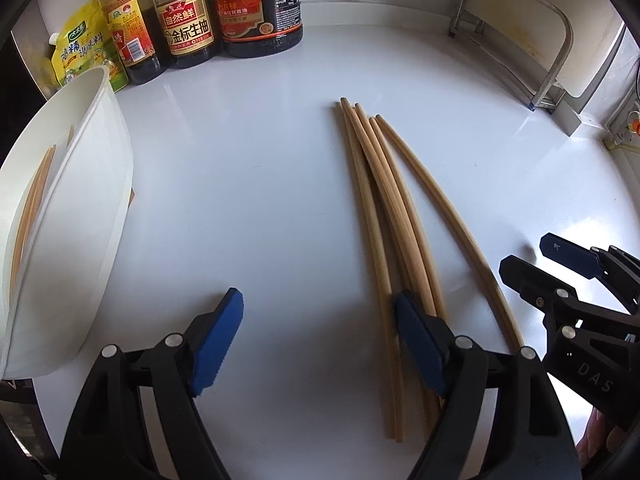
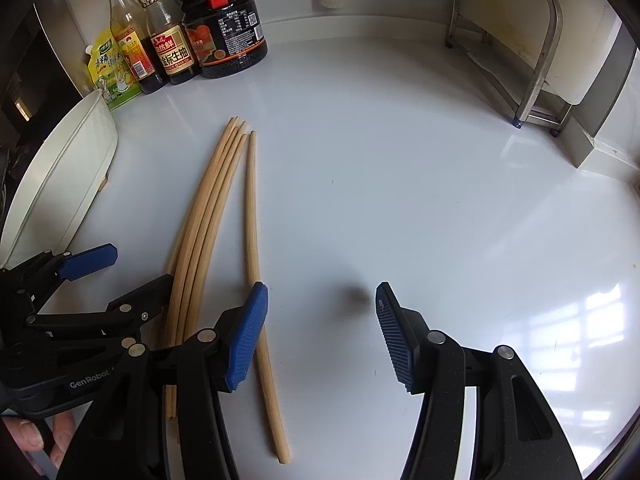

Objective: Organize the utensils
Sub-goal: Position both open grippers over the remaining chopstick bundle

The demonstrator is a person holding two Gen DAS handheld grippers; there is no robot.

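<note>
Fingers of the left gripper were held open and empty, the chopsticks lying at two o'clock, long axis toward twelve; the right gripper gaped empty too.

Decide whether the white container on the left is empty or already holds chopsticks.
Not empty. The left wrist view shows wooden sticks lying inside the white container, while five more chopsticks lie loose on the counter.

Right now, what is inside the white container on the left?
A few wooden chopsticks lie inside the white container, leaning along its inner wall. Its near wall hides their lower ends, so the exact count and anything else inside cannot be seen.
</note>
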